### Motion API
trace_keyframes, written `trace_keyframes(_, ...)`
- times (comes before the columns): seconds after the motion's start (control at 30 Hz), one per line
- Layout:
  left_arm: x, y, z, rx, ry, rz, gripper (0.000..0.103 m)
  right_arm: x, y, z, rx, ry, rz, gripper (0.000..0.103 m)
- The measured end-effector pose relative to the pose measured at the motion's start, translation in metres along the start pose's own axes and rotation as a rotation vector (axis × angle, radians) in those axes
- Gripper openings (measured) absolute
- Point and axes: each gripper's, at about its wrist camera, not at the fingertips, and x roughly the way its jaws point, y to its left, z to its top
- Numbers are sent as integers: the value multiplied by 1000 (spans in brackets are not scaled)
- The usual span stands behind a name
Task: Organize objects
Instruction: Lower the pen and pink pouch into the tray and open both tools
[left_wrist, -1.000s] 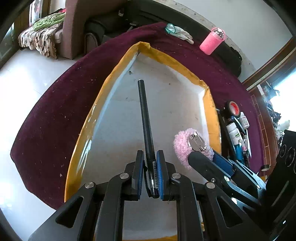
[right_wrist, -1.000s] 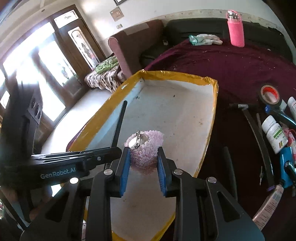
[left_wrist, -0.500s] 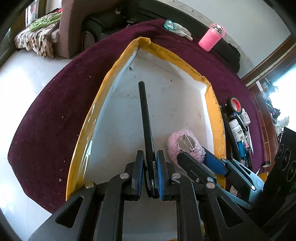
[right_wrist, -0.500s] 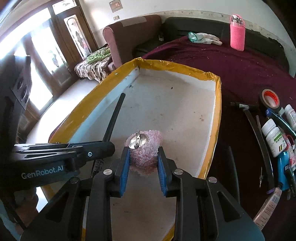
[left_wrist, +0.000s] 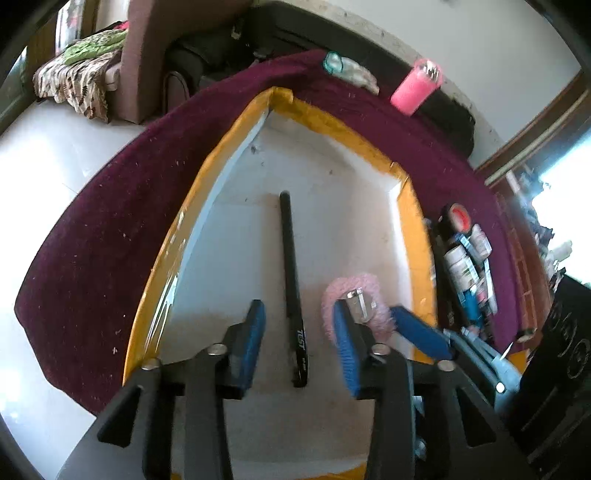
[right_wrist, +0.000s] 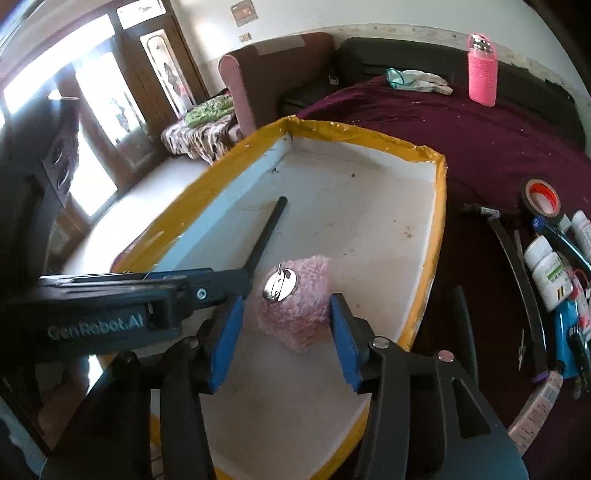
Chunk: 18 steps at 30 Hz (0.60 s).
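Note:
A black pen lies flat on the white floor of the yellow-rimmed tray. My left gripper straddles the pen's near end; its jaws are opening and its pads stand clear of the pen. A fluffy pink brooch with a metal pin rests on the tray floor. My right gripper has its jaws opening on either side of the brooch, and neither blue pad presses on it. In the right wrist view the pen runs out from behind the left gripper's fingers.
The tray sits on a maroon cloth. To its right lie a tape roll, white bottles and several dark tools. A pink bottle and a glove stand at the far edge. An armchair is behind.
Both grippers have opened. The pen has dropped out of the left jaws and now lies flat on the tray. The pink brooch has been let go and rests between the right jaws.

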Motion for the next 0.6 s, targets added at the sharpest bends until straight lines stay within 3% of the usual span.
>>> trace_keyframes(0.13,-21,-14,0,-7,-62,-52,45,-23,-7,-3,25,-49,49,56)
trace_keyframes(0.33,-36,-48,-8,45,-91,-97,49,-72,-36,-23,90,-140,80,60)
trace_keyframes(0.6,-31,-111,-28,214,-64,-135,49,-105,-82,-63,194,-149,13,60)
